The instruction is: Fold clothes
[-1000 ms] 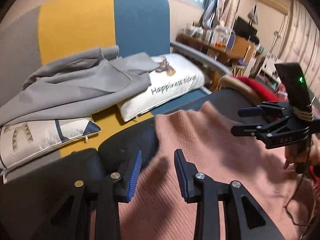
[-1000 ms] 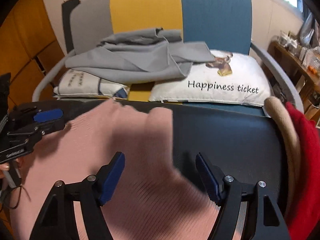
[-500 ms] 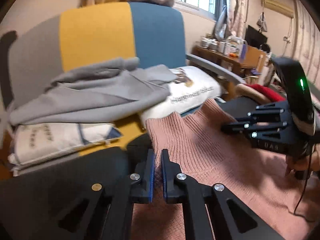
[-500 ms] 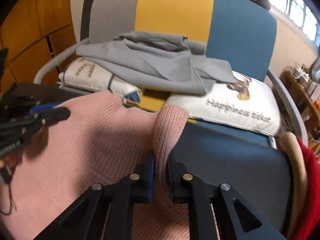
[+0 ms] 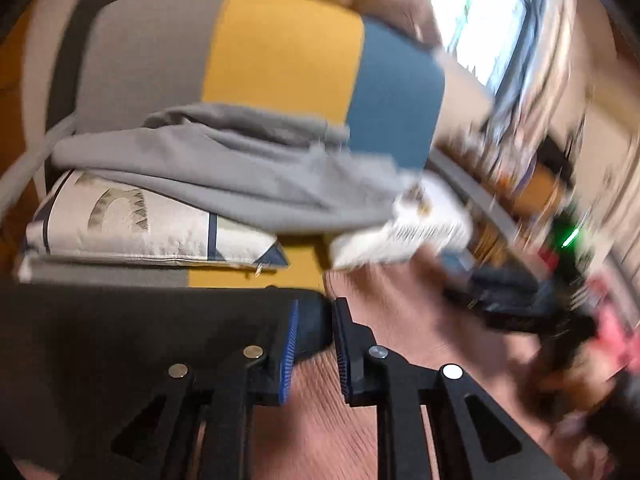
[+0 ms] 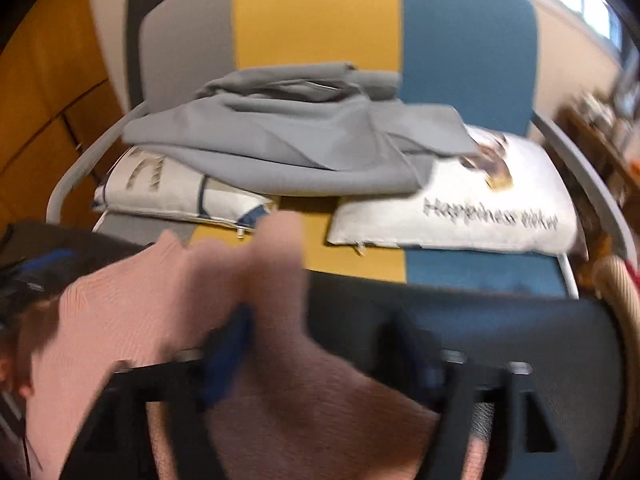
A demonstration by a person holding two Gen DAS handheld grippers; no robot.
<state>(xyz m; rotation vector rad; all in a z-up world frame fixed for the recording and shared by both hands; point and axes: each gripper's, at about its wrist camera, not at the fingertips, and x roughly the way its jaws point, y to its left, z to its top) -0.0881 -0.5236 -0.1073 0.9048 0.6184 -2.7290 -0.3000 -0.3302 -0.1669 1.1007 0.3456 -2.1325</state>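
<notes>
A pink knit sweater [image 5: 360, 420] lies on a black surface [image 5: 120, 340] in front of a sofa. My left gripper [image 5: 314, 320] sits at the sweater's left edge. Its jaws are opening, with a narrow gap, and the pads do not touch the knit under them. In the right wrist view the picture is blurred. My right gripper [image 6: 316, 340] has its jaws opening wide. A raised fold of the sweater [image 6: 276, 280] stands loose between them, beside the blue pad of the left finger [image 6: 228, 356]. Each gripper shows as a blur in the other's view.
Behind the black surface is a grey, yellow and blue sofa [image 6: 316, 12]. A grey garment [image 6: 288, 148] is draped over two white pillows [image 6: 460, 208]. Red and beige clothes [image 6: 624, 292] hang at the right edge. A cluttered side table [image 5: 532, 184] stands far right.
Both grippers, open a second ago, shut on the sweater's edge half a second ago and now stand open again. The left view has swung to the left.
</notes>
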